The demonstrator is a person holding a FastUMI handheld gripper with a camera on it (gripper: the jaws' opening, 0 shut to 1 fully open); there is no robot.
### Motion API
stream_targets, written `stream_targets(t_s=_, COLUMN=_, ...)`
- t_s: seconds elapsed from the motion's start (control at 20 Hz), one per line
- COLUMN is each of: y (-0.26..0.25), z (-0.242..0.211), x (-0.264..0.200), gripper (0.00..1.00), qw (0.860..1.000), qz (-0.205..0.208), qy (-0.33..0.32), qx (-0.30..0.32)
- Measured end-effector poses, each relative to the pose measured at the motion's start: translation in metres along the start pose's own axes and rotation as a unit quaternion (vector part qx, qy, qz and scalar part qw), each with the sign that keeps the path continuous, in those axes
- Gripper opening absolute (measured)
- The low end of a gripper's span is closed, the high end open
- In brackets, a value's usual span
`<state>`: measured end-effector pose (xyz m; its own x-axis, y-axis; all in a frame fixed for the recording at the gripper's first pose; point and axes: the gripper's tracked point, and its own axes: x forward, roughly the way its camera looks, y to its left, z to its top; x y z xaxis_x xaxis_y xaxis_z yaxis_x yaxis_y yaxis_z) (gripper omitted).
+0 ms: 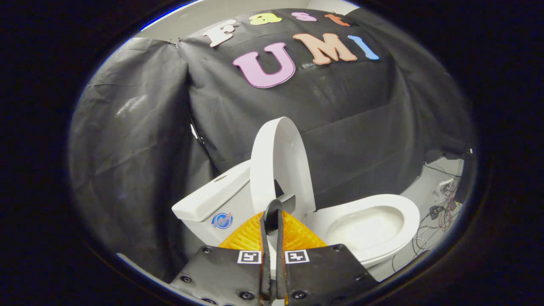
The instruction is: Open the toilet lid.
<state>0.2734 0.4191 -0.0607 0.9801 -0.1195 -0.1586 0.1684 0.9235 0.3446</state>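
Lid upright; gripper jaws seemingly closed against its edge.

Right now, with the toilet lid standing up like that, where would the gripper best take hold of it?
On the lid's thin front rim, approached edge-on from the bowl side. The lid stands nearly upright, so that narrow edge faces the gripper, whose fingers look closed around it.

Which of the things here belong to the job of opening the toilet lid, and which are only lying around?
For the job:
- toilet lid, already raised upright
- seat and bowl
- tank behind the lid
- gripper, fingers nearly together at the lid's lower edge

Just lying about:
- cables on the floor beyond the bowl
- black cloth wall
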Motion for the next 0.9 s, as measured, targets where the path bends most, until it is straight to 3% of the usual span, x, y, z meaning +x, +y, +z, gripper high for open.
stream_targets(t_s=0.9, y=0.07, z=-0.026, x=0.029, gripper=0.06, qw=0.997, qz=0.061, qy=0.028, qx=-0.049)
